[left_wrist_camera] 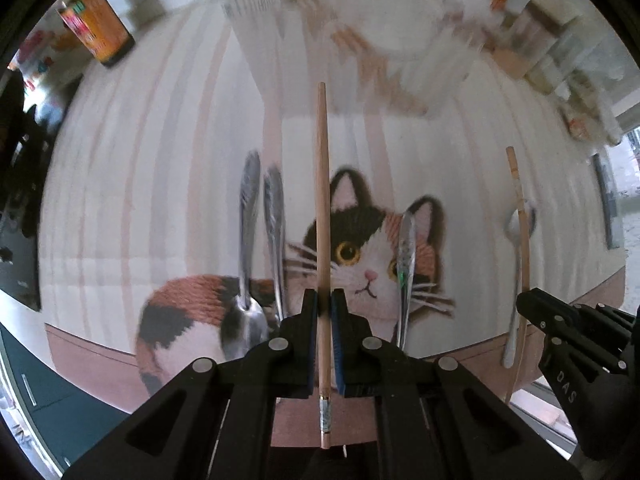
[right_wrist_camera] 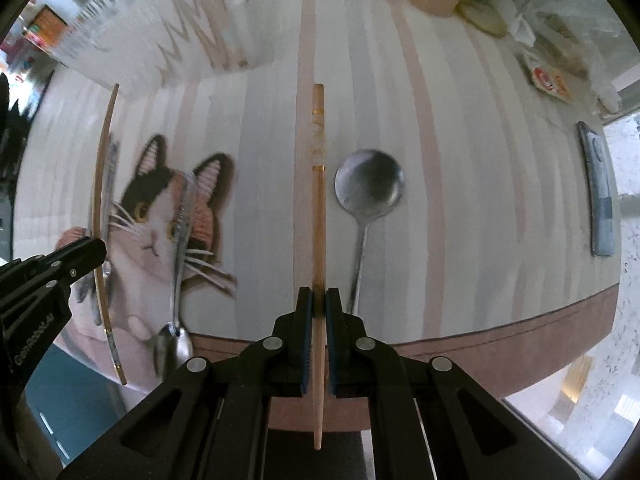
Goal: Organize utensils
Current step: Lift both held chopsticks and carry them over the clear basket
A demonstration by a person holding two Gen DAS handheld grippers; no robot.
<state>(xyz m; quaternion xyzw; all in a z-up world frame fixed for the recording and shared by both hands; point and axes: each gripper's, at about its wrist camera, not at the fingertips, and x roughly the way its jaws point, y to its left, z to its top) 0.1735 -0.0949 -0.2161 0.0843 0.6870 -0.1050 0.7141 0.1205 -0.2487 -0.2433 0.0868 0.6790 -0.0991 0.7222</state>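
Clamped in the left gripper (left_wrist_camera: 324, 304), a wooden chopstick (left_wrist_camera: 323, 216) points forward above the cat-print tablecloth (left_wrist_camera: 160, 184), spoons (left_wrist_camera: 250, 240) lying alongside. Right wrist view: right gripper (right_wrist_camera: 318, 304) grips another chopstick (right_wrist_camera: 318, 216) beside a round spoon (right_wrist_camera: 368, 192).

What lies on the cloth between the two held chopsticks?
One metal spoon, lying across the cat's face, sits between the left chopstick and the right chopstick; the right wrist view shows it.

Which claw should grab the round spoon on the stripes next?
Right, after it releases its chopstick. The round spoon lies just right of the right claw; the left claw, also holding a chopstick, sits over the cat print.
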